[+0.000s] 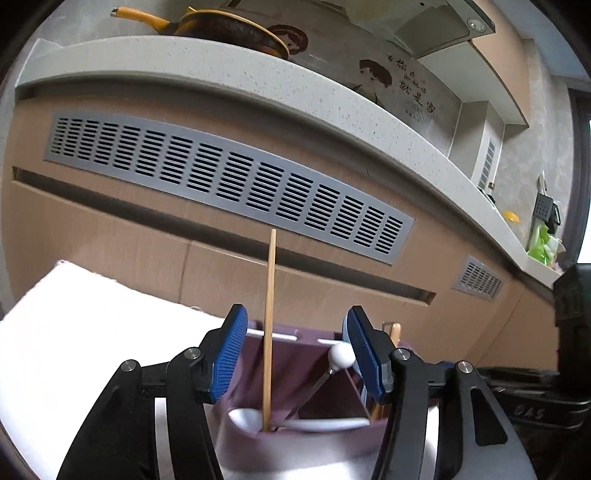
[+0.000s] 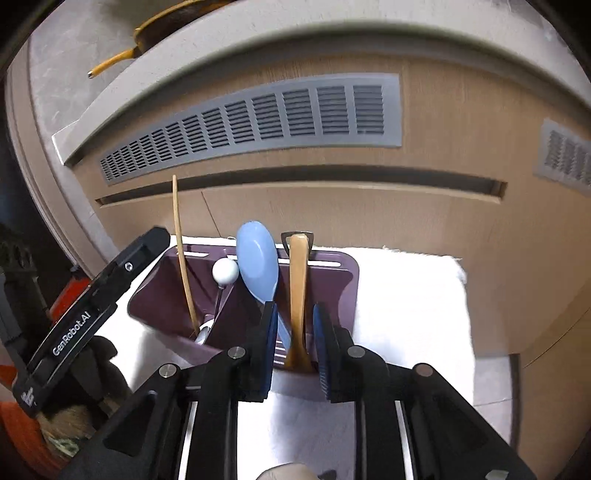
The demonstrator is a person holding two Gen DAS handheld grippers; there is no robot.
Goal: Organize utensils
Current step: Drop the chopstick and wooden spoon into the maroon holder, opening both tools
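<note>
A purple utensil holder [image 1: 291,354] [image 2: 332,273] stands on a white cloth [image 2: 413,295]. In its left compartment a wooden chopstick [image 1: 269,332] [image 2: 181,258] stands upright beside a metal stick with a white ball end [image 1: 341,356] [image 2: 225,271] and a white spoon [image 1: 321,424]. In the right compartment are a light blue spoon [image 2: 258,262] and a wooden utensil [image 2: 297,295]. My left gripper [image 1: 295,354] is open, straddling the chopstick without touching it. My right gripper [image 2: 294,350] is open around the lower parts of the blue spoon and wooden utensil.
A wood-grain cabinet front with grey vent grilles [image 1: 229,181] [image 2: 258,114] is right behind the holder. A speckled countertop [image 1: 258,81] above carries a yellow-handled pan [image 1: 207,26]. The left gripper body [image 2: 85,314] shows at the left of the right wrist view.
</note>
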